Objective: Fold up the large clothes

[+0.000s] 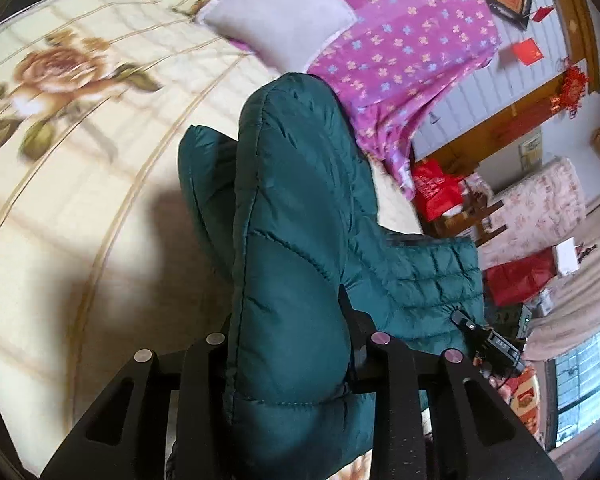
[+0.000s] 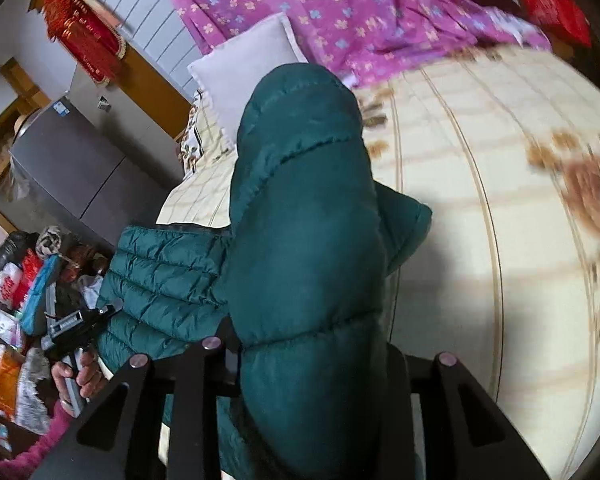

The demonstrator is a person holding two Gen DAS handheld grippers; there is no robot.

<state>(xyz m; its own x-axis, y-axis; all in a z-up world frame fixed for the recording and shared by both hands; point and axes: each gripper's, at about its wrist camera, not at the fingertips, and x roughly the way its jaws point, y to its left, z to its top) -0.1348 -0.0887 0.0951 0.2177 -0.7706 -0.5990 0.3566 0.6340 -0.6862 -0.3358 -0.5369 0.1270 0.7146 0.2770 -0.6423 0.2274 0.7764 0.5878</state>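
**Teal puffer jacket pinched up off the bed from both ends**

Teal and quilted, the down jacket (image 1: 296, 216) was bunched up over the cream rose-print bedspread (image 1: 84, 128), held at two spots. We had the left gripper (image 1: 288, 340) clamped on a thick puffy fold, fingers squeezed against the fabric on both sides. Same deal with the right gripper (image 2: 312, 344): its fingers were pressed onto another fat roll of the jacket (image 2: 304, 208), which filled most of that view.

From the left wrist cam the right gripper (image 1: 466, 322) showed at the far edge of the quilted panel, touching it. From the right wrist cam the left gripper (image 2: 112, 307) sat at the other edge, with the hand (image 2: 78, 376) wrapped around its handle.

A pale pillow (image 1: 278, 14) and a purple flowered sheet (image 1: 400, 36) lay near the headboard, beyond the jacket.
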